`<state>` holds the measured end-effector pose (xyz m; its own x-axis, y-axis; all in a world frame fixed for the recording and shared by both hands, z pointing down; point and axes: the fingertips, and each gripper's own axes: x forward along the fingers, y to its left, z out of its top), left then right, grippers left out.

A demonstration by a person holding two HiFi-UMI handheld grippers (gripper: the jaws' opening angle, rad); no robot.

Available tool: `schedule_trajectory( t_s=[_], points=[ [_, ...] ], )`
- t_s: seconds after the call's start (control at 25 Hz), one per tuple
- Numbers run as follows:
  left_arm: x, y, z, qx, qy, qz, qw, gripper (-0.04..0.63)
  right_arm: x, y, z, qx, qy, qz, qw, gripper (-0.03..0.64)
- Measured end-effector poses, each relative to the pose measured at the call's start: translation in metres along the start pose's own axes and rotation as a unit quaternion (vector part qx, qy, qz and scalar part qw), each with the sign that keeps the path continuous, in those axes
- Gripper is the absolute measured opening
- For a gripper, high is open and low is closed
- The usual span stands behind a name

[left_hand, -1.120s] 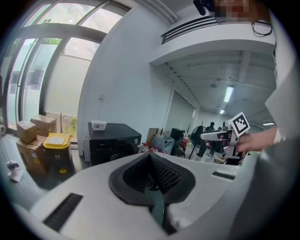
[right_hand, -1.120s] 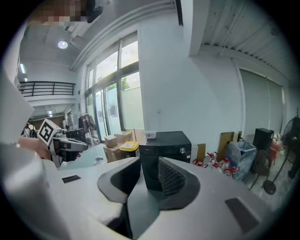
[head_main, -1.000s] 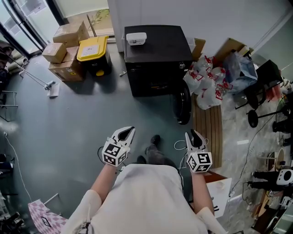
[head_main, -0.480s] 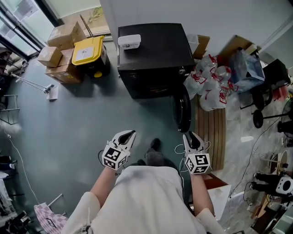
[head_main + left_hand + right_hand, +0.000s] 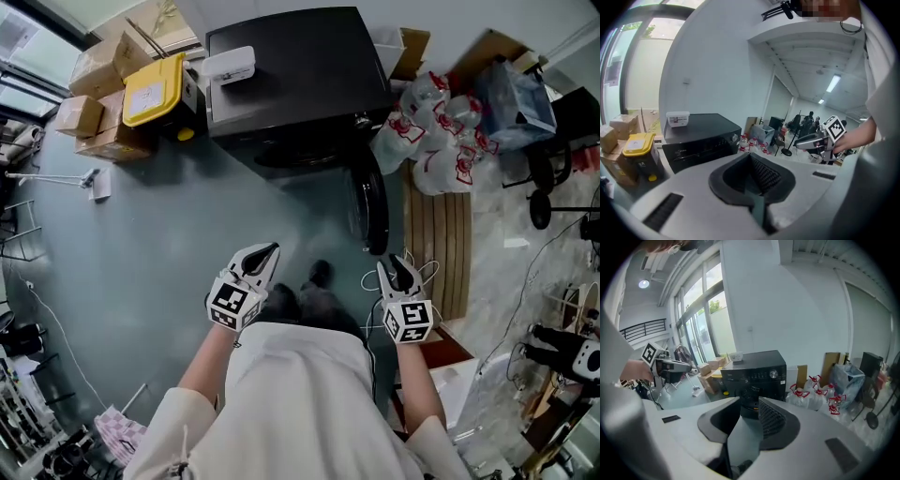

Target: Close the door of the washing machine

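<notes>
The washer [image 5: 300,84] stands on the floor against the far wall. It is a black box with square edges, a flat matte top and a shinier front. Its door [image 5: 372,211] hangs open off the right side of the front and we see it edge-on as a dark, round, glossy disc. The disc's long axis runs from the washer straight out toward us.

The door's free edge lies just ahead of the right gripper [image 5: 394,270], slightly toward the left. The left gripper [image 5: 265,253] is well apart from it, across the bare grey floor. We judge the right hand the nearer one for a push sideways on the door's outer face.

The right gripper's ribbed pads stand partly apart with nothing between them. The left gripper's jaws meet at the tips and are empty too. A wooden slatted pallet [image 5: 436,253] lies just beside the door.
</notes>
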<state>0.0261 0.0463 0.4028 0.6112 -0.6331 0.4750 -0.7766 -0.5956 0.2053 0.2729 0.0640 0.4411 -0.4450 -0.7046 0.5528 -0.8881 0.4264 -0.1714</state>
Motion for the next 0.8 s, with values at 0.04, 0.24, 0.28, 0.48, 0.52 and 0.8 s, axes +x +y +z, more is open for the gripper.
schedule_trajectory(
  t_s=[0.04,0.24,0.28,0.48,0.52,0.8],
  points=[
    [0.008,0.001,0.000,0.000,0.004,-0.005,1.0000,0.009,0.004,-0.005,-0.005,0.002,0.006,-0.002,1.000,0.137],
    [0.046,0.010,-0.012,0.005,0.027,-0.030,0.9992,0.009,0.021,-0.026,-0.030,0.017,0.029,-0.018,0.999,0.138],
    [0.054,0.012,-0.015,0.009,0.032,-0.037,0.9988,0.008,0.025,-0.030,-0.036,0.023,0.031,-0.022,0.999,0.138],
    [0.095,0.021,-0.041,0.029,0.058,-0.072,0.9953,0.008,0.046,-0.050,-0.070,0.056,0.052,-0.042,0.996,0.138],
    [0.103,0.022,-0.047,0.031,0.064,-0.081,0.9942,0.008,0.052,-0.054,-0.078,0.059,0.057,-0.047,0.996,0.138],
    [0.155,0.033,-0.098,0.036,0.096,-0.122,0.9872,0.009,0.097,-0.083,-0.138,0.083,0.093,-0.071,0.990,0.138]
  ],
)
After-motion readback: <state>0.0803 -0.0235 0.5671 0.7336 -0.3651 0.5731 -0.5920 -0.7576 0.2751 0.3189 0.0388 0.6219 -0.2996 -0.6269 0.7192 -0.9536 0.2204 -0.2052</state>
